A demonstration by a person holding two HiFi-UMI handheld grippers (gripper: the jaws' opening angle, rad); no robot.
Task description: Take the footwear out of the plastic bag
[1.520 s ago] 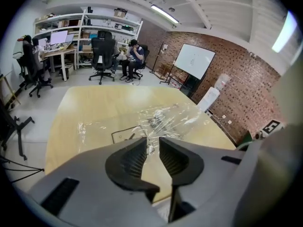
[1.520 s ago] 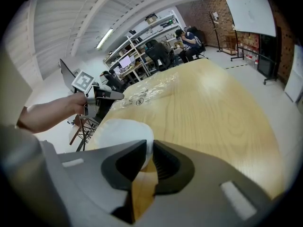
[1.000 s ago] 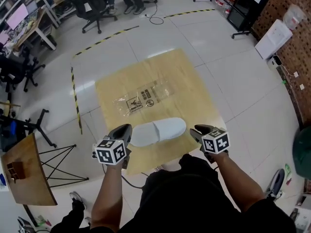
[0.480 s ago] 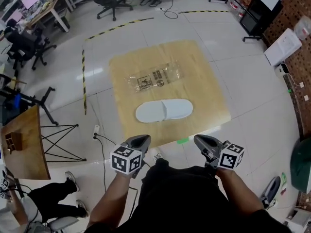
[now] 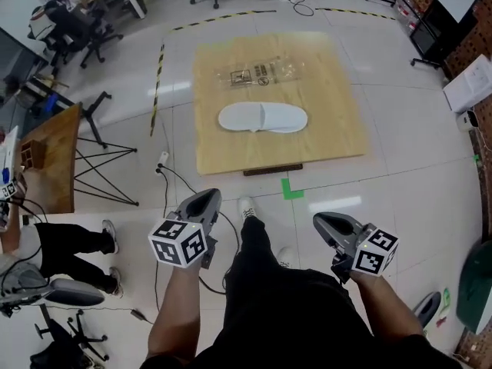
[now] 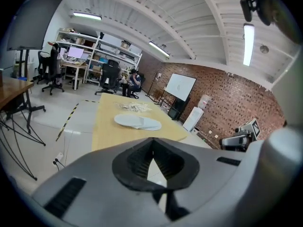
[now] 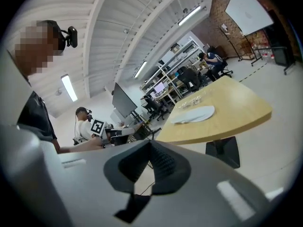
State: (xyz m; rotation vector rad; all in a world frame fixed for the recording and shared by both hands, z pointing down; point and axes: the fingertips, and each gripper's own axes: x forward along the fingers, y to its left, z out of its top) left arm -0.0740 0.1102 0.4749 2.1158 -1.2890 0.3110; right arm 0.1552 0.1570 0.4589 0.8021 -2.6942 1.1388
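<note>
A pair of white slippers (image 5: 263, 118) lies side by side on the square wooden table (image 5: 330, 129), out of the bag. The empty clear plastic bag (image 5: 260, 71) lies flat just beyond them. Both show small in the left gripper view, slippers (image 6: 138, 122) and bag (image 6: 134, 107), and the slippers (image 7: 193, 114) in the right gripper view. My left gripper (image 5: 208, 198) and right gripper (image 5: 321, 223) are held close to my body, well short of the table, over the floor. Both are shut with nothing between the jaws.
A green tape mark (image 5: 291, 188) and a cable (image 5: 178, 181) lie on the floor before the table. A wooden side table (image 5: 52, 156) on a folding stand sits left. Office chairs (image 5: 73, 29) and desks stand behind. Another person (image 7: 85, 122) with a gripper is at the left.
I have stepped back from the table, so slippers and bag lie farther away. Both grippers came back with me and closed; they hold nothing.
</note>
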